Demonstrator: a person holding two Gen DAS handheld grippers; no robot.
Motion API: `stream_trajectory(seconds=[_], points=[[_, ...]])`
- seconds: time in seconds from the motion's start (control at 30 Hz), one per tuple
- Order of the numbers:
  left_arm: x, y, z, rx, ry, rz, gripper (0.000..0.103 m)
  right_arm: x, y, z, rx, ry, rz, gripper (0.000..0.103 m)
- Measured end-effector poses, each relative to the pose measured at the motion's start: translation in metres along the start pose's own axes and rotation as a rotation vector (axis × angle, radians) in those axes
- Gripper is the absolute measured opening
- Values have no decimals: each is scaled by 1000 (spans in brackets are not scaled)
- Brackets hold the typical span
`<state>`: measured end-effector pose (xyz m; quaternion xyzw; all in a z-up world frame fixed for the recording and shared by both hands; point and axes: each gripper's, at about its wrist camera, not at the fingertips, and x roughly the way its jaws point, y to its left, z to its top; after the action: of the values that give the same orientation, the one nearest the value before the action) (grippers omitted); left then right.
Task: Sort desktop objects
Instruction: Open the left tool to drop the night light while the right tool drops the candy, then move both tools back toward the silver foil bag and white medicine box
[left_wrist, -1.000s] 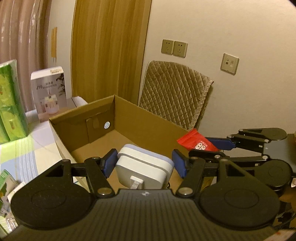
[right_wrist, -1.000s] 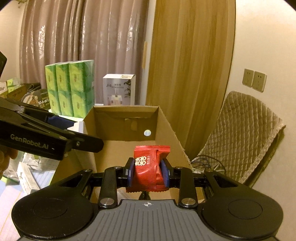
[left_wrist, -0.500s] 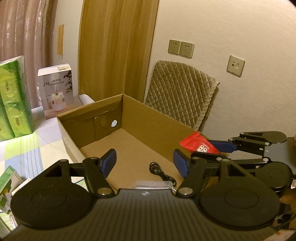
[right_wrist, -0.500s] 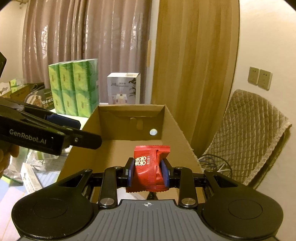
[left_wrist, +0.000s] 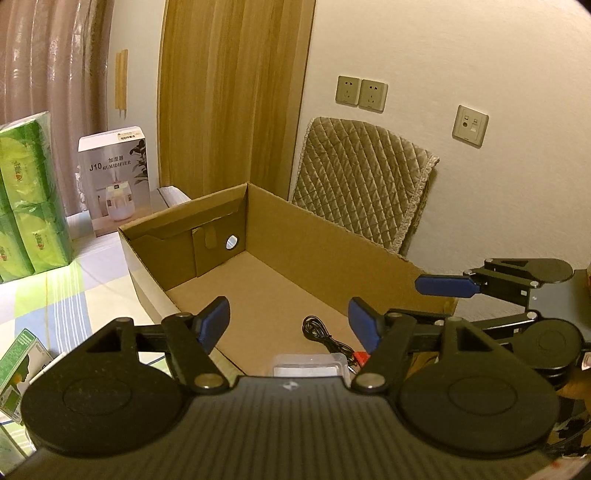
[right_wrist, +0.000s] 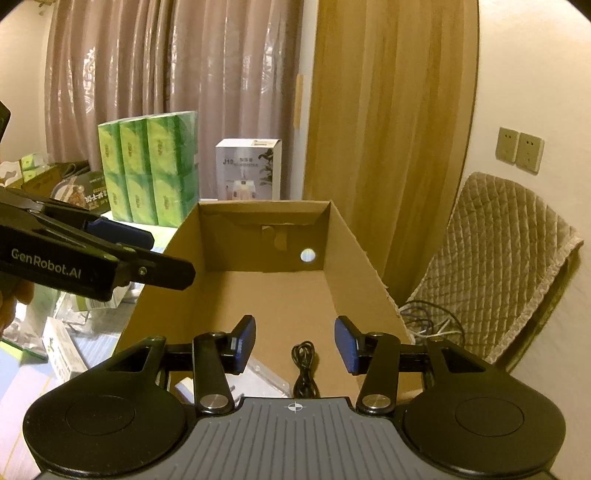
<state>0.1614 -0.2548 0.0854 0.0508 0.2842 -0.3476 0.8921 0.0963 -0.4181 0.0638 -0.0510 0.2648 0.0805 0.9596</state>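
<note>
Cardboard box (right_wrist: 266, 295) sits open-topped on the table so we can drop desktop items in from above — a black cable (right_wrist: 304, 369), a clear-lidded case (left_wrist: 308, 365) and a red packet (left_wrist: 361, 357) lie at its near end. Both our left gripper (left_wrist: 290, 319) and right gripper (right_wrist: 295, 345) hover over it, jaws wide apart, holding nothing.

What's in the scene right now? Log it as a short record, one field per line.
left gripper: open, holding nothing, above the near end of the box
right gripper: open, holding nothing, above the near end of the box
cardboard box: open top, far end bare
black cable: coiled on the box floor, near end
white case: in the box, partly hidden by the left gripper
red packet: only a corner visible, beside the cable
green packs: stacked behind the box
</note>
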Motion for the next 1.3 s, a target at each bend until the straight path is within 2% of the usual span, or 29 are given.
stream_trajectory(seconds=[0.27, 0.6, 1.3], points=[[-1, -1, -2, 6, 5, 1, 67, -4, 1, -3, 3, 8, -4, 48], [-24, 18, -8, -16, -15, 36, 68, -11, 11, 4, -3, -3, 5, 52], [-130, 111, -51, -154, -86, 242, 75, -3, 107, 28, -91, -38, 160, 65]])
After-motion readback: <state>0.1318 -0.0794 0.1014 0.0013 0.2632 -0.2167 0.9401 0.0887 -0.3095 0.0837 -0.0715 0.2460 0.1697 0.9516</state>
